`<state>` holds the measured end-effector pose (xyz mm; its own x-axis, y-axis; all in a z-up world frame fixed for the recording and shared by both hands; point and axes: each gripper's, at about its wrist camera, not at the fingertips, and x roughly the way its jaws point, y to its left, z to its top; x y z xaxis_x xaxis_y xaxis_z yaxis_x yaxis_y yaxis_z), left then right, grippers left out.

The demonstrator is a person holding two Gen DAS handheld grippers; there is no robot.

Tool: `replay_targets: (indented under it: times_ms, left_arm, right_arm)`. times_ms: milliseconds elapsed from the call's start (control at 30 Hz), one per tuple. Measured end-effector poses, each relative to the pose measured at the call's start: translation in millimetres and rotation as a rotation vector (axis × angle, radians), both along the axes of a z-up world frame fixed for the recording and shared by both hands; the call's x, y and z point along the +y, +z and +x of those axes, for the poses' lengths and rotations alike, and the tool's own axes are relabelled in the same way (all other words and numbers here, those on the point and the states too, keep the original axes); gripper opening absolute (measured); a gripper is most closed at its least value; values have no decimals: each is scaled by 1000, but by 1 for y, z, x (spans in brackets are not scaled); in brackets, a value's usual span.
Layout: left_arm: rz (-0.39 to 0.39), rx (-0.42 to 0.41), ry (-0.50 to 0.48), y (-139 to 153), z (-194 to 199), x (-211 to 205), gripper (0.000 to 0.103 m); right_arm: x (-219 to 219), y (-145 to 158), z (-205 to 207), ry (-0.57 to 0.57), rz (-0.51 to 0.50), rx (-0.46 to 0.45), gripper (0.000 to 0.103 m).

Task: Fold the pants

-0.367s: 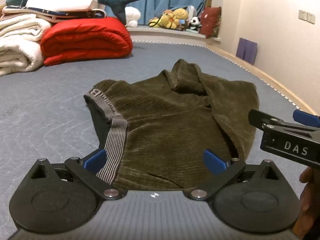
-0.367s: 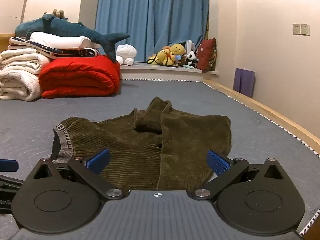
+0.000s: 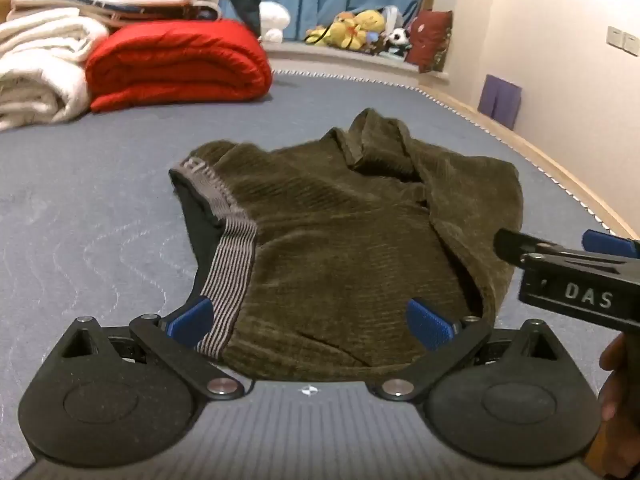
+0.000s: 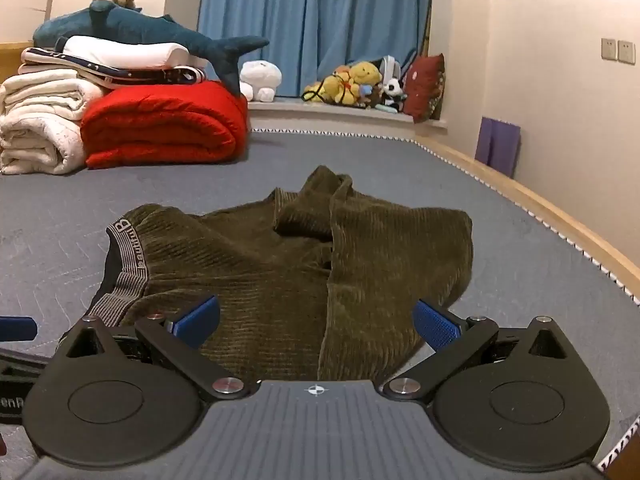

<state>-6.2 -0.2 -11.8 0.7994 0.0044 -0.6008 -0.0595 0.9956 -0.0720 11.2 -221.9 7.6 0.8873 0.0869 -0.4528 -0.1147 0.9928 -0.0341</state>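
Observation:
Olive corduroy pants (image 3: 352,240) lie bunched on the grey-blue mattress (image 3: 80,208), striped grey waistband (image 3: 230,264) at the left, legs folded over toward the right. My left gripper (image 3: 310,322) is open and empty just above the near edge of the pants. My right gripper (image 4: 316,320) is open and empty over the near right part of the pants (image 4: 320,272). The right gripper also shows in the left wrist view (image 3: 576,272) at the right edge.
A red folded quilt (image 4: 160,128), white blankets (image 4: 36,128) and a plush shark (image 4: 152,32) sit at the far left. Plush toys (image 4: 352,84) line the window ledge. The mattress's wooden edge (image 4: 560,216) runs along the right by the wall.
Both grippers have moved slightly, so the pants sit a little lower and closer in both views. The pants have not moved.

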Motion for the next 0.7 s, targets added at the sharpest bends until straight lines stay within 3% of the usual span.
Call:
replay_targets:
  times_ms: [100, 300, 700]
  left_arm:
    - [45, -6, 23, -3, 6, -3, 103]
    - [-24, 11, -6, -4, 9, 1, 103]
    - [-47, 10, -39, -1, 5, 4, 103]
  right_arm:
    - [7, -1, -1, -6, 5, 31, 102]
    - [10, -7, 5, -39, 0, 65, 102]
    - [12, -9, 2, -15, 20, 81, 102]
